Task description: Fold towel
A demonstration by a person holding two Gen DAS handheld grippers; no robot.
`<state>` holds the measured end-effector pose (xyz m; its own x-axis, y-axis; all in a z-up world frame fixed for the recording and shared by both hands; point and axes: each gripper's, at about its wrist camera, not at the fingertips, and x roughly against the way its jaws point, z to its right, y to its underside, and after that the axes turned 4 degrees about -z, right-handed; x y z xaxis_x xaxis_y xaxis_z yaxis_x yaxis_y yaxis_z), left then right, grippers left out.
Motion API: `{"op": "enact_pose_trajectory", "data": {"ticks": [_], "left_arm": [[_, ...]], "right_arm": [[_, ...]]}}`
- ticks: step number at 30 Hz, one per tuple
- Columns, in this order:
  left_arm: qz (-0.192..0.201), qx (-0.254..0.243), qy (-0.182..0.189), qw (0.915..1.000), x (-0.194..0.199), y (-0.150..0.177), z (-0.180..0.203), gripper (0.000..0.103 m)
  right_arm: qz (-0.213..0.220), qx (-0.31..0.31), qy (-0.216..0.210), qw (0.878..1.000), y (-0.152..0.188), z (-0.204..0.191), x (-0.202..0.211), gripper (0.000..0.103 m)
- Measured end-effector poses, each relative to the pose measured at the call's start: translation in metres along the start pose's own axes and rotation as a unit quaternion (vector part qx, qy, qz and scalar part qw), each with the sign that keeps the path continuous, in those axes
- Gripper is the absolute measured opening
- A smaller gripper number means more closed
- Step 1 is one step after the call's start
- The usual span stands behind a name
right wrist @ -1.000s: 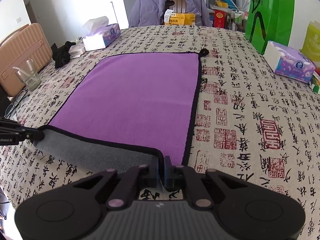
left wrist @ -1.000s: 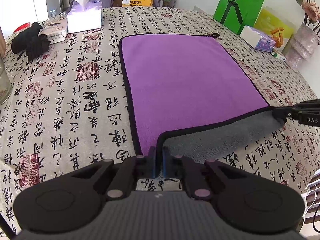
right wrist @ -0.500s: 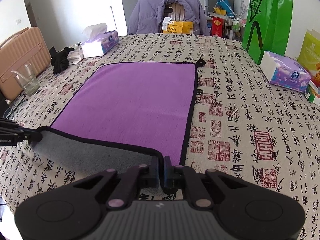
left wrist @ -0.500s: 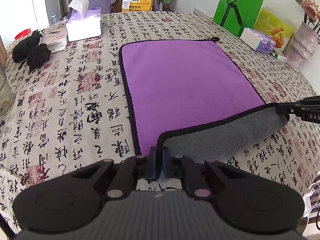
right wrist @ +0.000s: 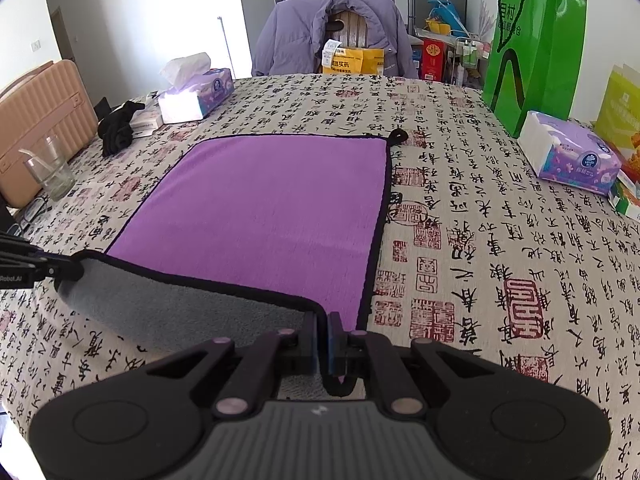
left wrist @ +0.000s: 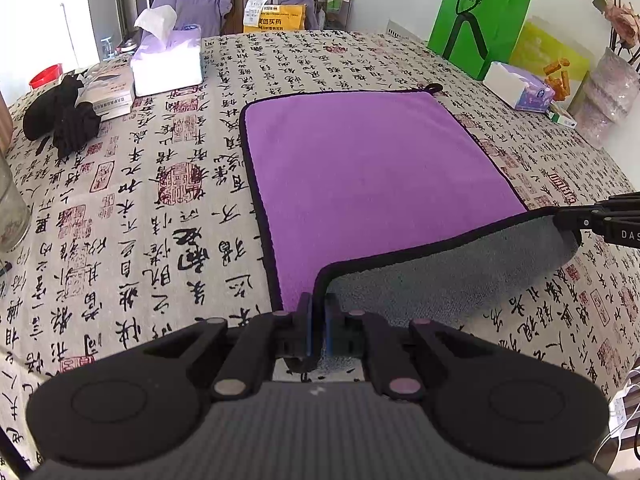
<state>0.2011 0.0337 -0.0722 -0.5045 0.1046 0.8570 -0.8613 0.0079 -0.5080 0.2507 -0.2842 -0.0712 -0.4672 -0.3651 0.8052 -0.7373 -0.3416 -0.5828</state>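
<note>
A purple towel [left wrist: 360,176] with black trim and a grey underside lies on the calligraphy-print tablecloth; it also shows in the right wrist view [right wrist: 264,216]. My left gripper [left wrist: 318,320] is shut on the towel's near left corner. My right gripper [right wrist: 323,336] is shut on the near right corner; it also shows at the right edge of the left wrist view [left wrist: 560,218]. The near edge is lifted off the table and turned over, so the grey underside [right wrist: 172,304] faces up between the two grippers. The far edge with its black loop [right wrist: 397,135] lies flat.
A tissue box [left wrist: 166,60] and black cloth [left wrist: 60,120] sit far left, with a glass [right wrist: 50,168] near the left edge. A second tissue pack [right wrist: 568,156] and green bag [right wrist: 528,48] stand at the right. A chair with a jacket [right wrist: 332,36] is behind the table.
Both grippers have risen and moved forward with the towel's near corners. More of the grey underside shows and the lifted edge has advanced over the purple face.
</note>
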Motion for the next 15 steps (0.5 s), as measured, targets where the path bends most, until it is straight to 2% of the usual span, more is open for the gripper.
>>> {"op": "enact_pose_trajectory", "data": {"ticks": [15], "left_arm": [[0.006, -0.003, 0.001, 1.0, -0.001, -0.014, -0.003, 0.007]], "right_arm": [[0.003, -0.001, 0.003, 1.0, -0.015, 0.005, -0.004, 0.005]]}}
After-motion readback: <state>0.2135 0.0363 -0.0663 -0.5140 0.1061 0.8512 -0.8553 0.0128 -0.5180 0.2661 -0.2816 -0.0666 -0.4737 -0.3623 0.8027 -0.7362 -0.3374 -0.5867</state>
